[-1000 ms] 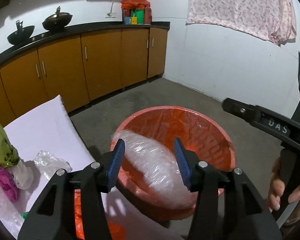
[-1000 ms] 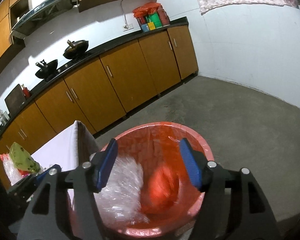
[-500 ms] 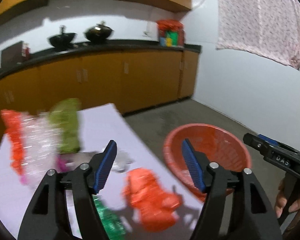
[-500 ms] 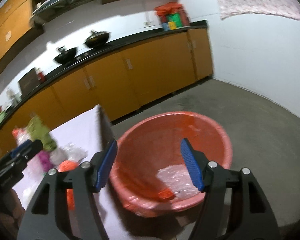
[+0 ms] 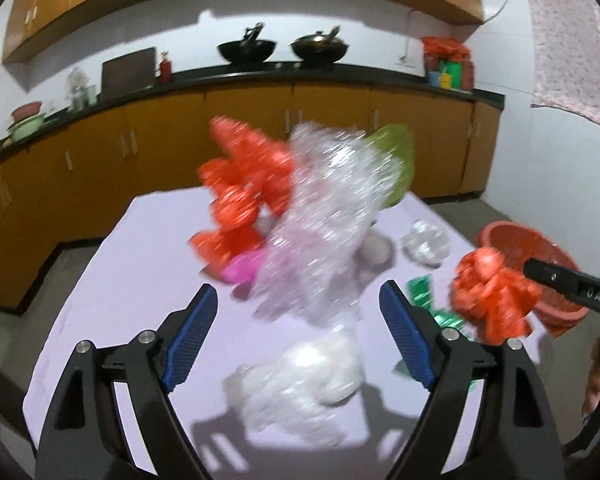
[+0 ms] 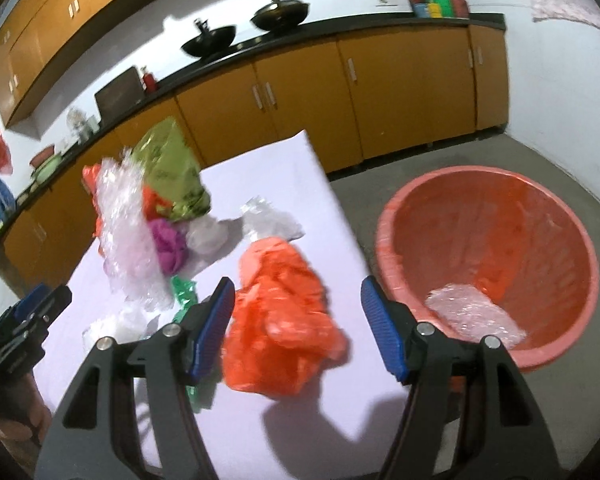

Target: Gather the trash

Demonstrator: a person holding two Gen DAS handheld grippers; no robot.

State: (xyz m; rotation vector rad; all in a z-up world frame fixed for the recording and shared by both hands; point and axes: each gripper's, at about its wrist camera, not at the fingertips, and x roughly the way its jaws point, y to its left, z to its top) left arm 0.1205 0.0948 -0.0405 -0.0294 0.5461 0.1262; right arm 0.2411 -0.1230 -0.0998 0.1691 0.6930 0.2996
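Blue-padded left gripper (image 5: 296,336): I had it spread wide and holding nothing; a second earlier its pads bracketed a bubble-wrap wad over the basin, so that piece had been dropped.
Right gripper (image 6: 298,320): also wide, nothing clamped; I had swung it off the basin mouth to frame the orange plastic bag (image 6: 280,312) lying between its pads, not yet pinched.
Basin (image 6: 384,240): stood on the floor at 2 o'clock of my right gripper, just past the table edge, with the dropped bubble wrap (image 6: 474,314) resting inside.
Meaning for the task: one piece was collected, I judged, and both tools had returned to the white table (image 6: 268,160) for more.
Next for the left: a white crumpled film (image 5: 296,390) lay at 12 o'clock, close in.
Further out: a tall bubble-wrap roll (image 5: 324,216), an orange bag heap (image 5: 240,196), a green bag (image 5: 396,160) and a magenta scrap (image 5: 242,266), all blurred.
In the way: green foil wrapper (image 6: 182,292) at 10 o'clock of the right gripper; the two tools worked close together.
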